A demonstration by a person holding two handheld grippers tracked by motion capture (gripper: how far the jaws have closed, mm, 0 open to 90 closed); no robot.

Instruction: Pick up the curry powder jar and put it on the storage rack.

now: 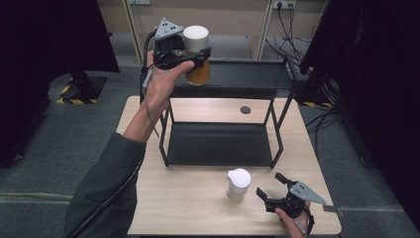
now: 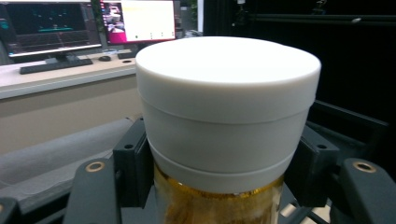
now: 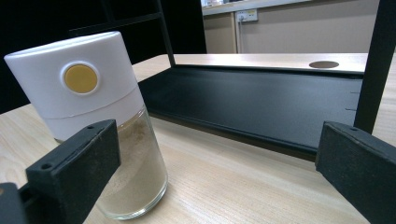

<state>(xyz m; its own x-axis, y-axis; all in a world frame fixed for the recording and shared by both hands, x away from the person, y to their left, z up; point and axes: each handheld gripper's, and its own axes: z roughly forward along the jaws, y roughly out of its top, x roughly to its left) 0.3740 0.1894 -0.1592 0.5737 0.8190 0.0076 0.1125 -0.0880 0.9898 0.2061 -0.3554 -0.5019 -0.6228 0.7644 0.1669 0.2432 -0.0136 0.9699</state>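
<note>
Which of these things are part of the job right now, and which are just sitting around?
In the job:
- amber-filled jar, clamped in left gripper
- black two-tier shelf
- powder jar, near open right gripper

Lying about:
- monitors and keyboard
- floor cables

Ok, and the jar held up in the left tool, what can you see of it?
The jar has a broad, smooth white cap over a clear body with amber-brown contents. It is upright, lifted above the black rack's top shelf, touching no surface. The left tool is shut on it, its black jaws pressing either side just below the cap. Its base is hidden.
</note>
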